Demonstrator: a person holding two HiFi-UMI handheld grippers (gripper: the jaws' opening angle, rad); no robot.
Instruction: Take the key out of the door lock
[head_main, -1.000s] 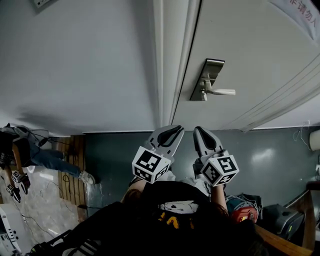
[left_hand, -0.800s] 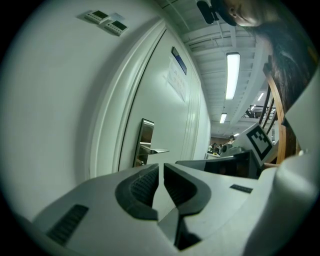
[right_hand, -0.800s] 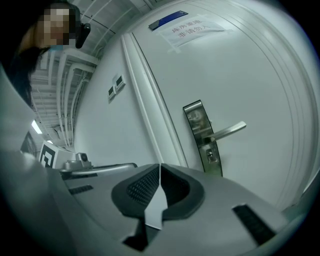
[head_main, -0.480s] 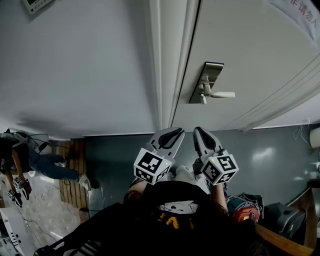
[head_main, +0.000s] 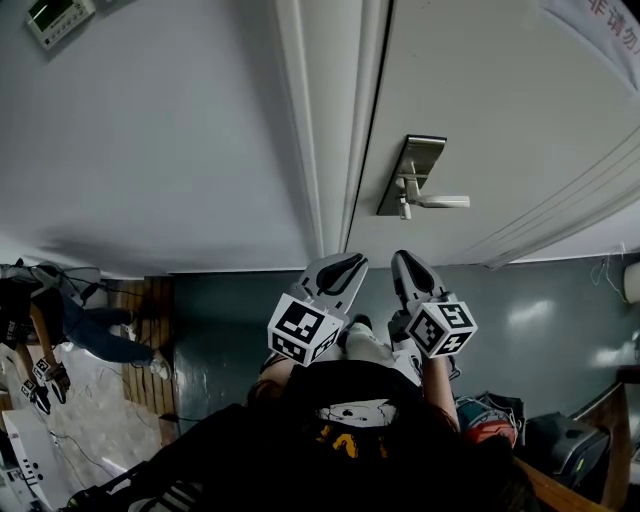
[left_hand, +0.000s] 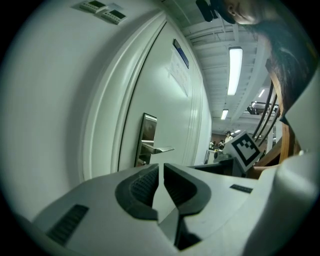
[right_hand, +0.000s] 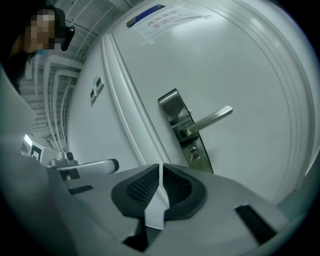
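Note:
A silver lock plate (head_main: 410, 172) with a lever handle (head_main: 441, 202) sits on the white door (head_main: 500, 100). In the right gripper view the plate (right_hand: 176, 114) and lever (right_hand: 212, 118) are clear, and a small key (right_hand: 194, 154) sticks out of the keyhole below the lever. The left gripper view shows the same plate (left_hand: 147, 137) edge-on. My left gripper (head_main: 338, 271) and right gripper (head_main: 409, 273) are held low in front of my chest, well short of the lock. Both are shut with nothing between the pads.
The door frame (head_main: 322, 130) runs left of the lock, with bare wall (head_main: 150, 140) beyond and a small wall panel (head_main: 58, 16). A paper notice (right_hand: 165, 19) is stuck high on the door. Another person (head_main: 45, 325) stands at far left. Bags (head_main: 486, 418) lie by my feet.
The head view has shifted a little, so the lock plate sits slightly lower and nearer. Both grippers stay shut in about the same place. The person at left has stepped slightly.

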